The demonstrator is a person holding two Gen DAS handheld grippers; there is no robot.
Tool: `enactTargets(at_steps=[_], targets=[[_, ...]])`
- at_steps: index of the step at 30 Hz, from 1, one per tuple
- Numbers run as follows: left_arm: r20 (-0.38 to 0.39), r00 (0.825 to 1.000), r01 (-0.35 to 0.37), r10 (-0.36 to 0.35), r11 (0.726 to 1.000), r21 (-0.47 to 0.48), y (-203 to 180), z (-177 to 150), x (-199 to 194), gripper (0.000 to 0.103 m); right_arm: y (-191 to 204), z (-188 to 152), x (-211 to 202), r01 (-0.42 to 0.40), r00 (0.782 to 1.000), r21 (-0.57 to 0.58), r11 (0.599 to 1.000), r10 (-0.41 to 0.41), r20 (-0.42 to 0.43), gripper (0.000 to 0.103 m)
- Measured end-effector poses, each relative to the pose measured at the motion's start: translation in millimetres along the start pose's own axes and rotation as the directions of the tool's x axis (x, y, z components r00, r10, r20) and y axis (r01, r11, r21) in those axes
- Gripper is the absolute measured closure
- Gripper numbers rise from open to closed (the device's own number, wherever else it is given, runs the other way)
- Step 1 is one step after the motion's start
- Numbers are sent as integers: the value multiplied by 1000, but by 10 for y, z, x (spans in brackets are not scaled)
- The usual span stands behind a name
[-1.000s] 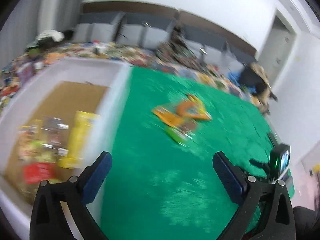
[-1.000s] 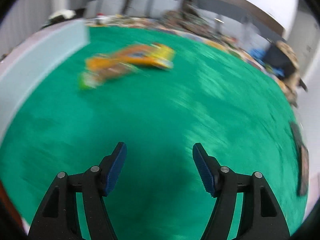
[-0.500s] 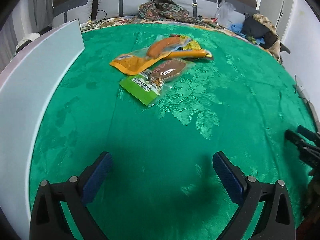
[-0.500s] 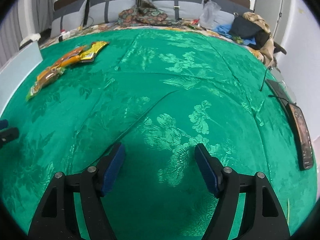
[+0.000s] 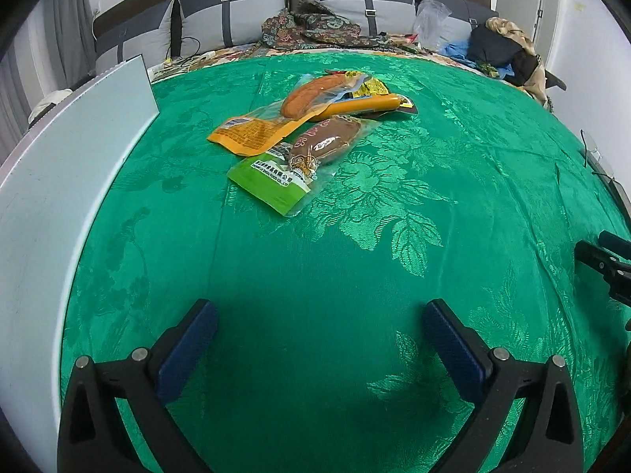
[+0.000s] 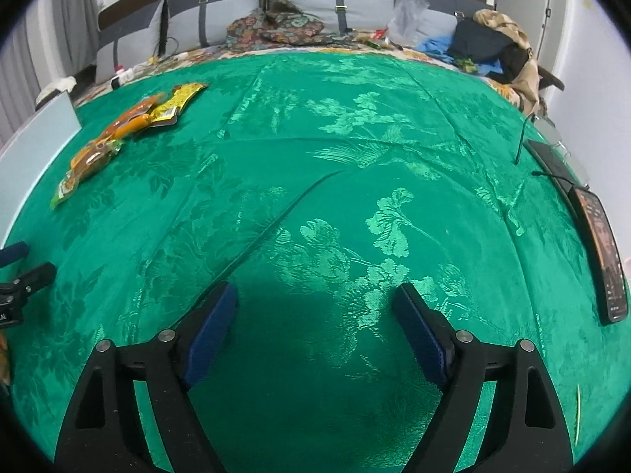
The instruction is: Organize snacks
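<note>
Two hand-held grippers hover low over a green floral tablecloth, both with nothing between their blue pads. The left gripper, at the bottom of its own view, has its jaws spread wide over bare cloth; its tip also pokes in at the left edge of the right-hand view. The right gripper is likewise spread apart, at the bottom centre of its frame.

The snacks lie in a small overlapping heap in the upper middle of the left view. A green-edged packet holding a brown piece is nearest the camera. Just behind it, and partly overlapping it, sits an orange packet. A long orange sausage stick lies across the back of the pile, touching a yellow wrapper. In the right view the same heap shows small in the upper left.

A white box wall runs down the left side of the left frame, well apart from the packets. A dark remote rests at the cloth's right edge in the right view. Grey cushions and piled clothes line the back.
</note>
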State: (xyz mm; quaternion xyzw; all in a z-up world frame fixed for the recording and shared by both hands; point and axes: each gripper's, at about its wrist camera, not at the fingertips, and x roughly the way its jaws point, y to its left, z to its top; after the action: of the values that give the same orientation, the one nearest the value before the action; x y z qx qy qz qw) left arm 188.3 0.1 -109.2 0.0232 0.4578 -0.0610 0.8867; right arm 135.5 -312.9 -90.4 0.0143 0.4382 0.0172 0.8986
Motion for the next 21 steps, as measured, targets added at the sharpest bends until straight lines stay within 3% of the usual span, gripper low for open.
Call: enactTargets(at_steps=[21], targets=[[0,1000,0,0,1000,0,2,1,3,0,-21,10,7,-1,1000,1,1000,1,-1,16]])
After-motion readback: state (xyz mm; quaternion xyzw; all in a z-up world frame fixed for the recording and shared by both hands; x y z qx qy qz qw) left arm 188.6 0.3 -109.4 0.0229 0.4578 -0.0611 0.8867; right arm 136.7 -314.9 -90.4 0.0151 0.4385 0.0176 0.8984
